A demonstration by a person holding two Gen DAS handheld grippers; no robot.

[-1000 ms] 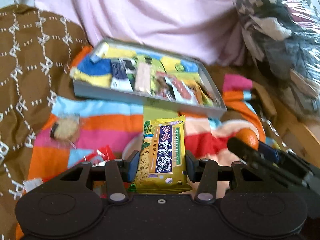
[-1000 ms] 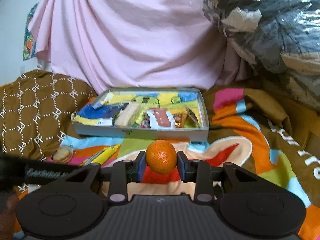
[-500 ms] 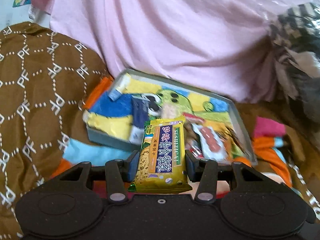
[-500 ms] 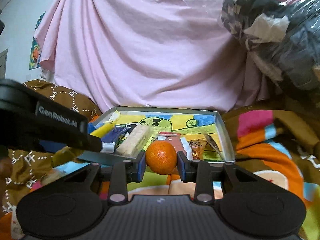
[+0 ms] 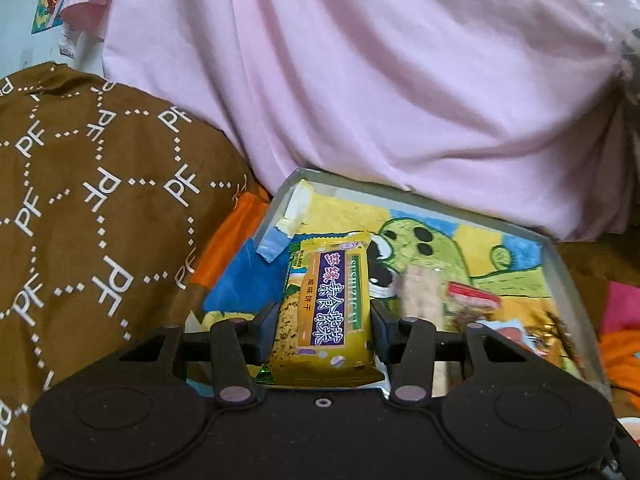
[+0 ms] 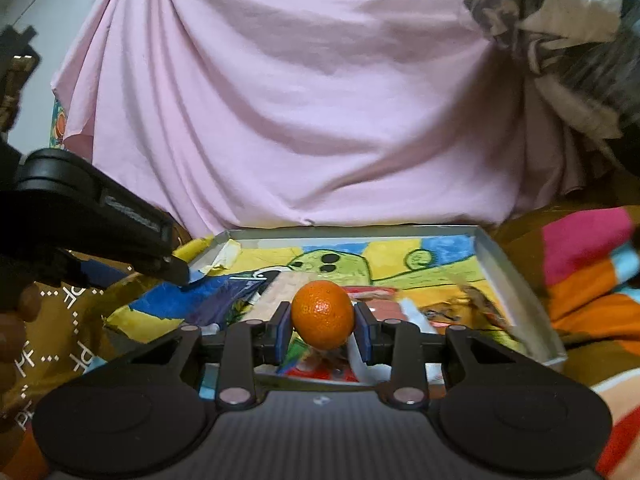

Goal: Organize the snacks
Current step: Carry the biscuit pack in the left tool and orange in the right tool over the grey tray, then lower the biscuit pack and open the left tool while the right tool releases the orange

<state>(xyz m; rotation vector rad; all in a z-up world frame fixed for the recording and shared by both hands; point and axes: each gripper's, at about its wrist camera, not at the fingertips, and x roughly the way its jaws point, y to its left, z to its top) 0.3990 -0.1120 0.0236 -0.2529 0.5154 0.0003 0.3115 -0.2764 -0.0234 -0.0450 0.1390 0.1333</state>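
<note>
A pink sheet [image 5: 400, 80] hangs behind a shallow grey tray [image 5: 558, 264] of snacks. Over the tray, the left gripper [image 5: 324, 324] clamps a yellow biscuit packet [image 5: 326, 308]; the right gripper [image 6: 322, 330] squeezes a small orange [image 6: 322, 314].

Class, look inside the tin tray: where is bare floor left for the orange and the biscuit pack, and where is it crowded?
The tray is bare along the far wall, over the green cartoon face, and in the far right corner. The near half is crowded with wrapped snacks.
</note>
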